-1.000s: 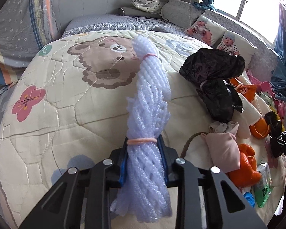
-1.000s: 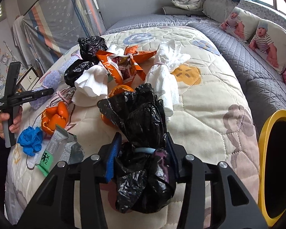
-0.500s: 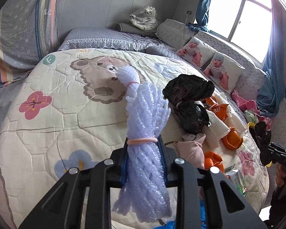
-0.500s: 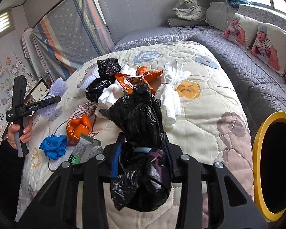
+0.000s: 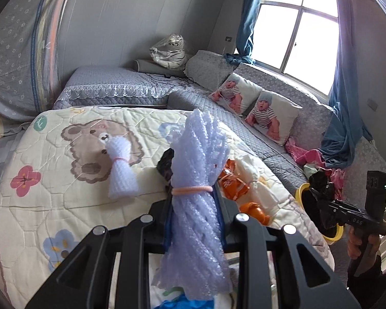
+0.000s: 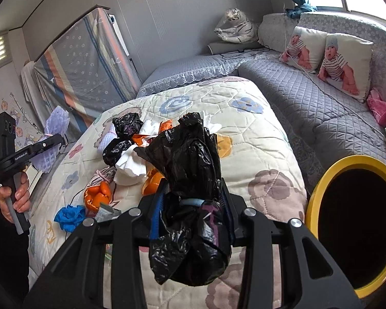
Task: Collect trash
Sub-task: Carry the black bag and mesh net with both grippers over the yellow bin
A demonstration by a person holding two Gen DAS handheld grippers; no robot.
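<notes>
Left wrist view: left gripper (image 5: 194, 213) is clenched on a lavender foam-net bundle (image 5: 198, 180), held above the bed (image 5: 51, 193). Risk: the net is soft and springy, so it could slip out during the carry. 1 similar white bundle (image 5: 121, 172) lies on the quilt.

Right wrist view: right gripper (image 6: 191, 215), whose fingers have just been closing, grips a black bag (image 6: 190, 170). Yellow-rimmed bin (image 6: 319, 193) sits just beside; a loose tail could snag its rim.
</notes>
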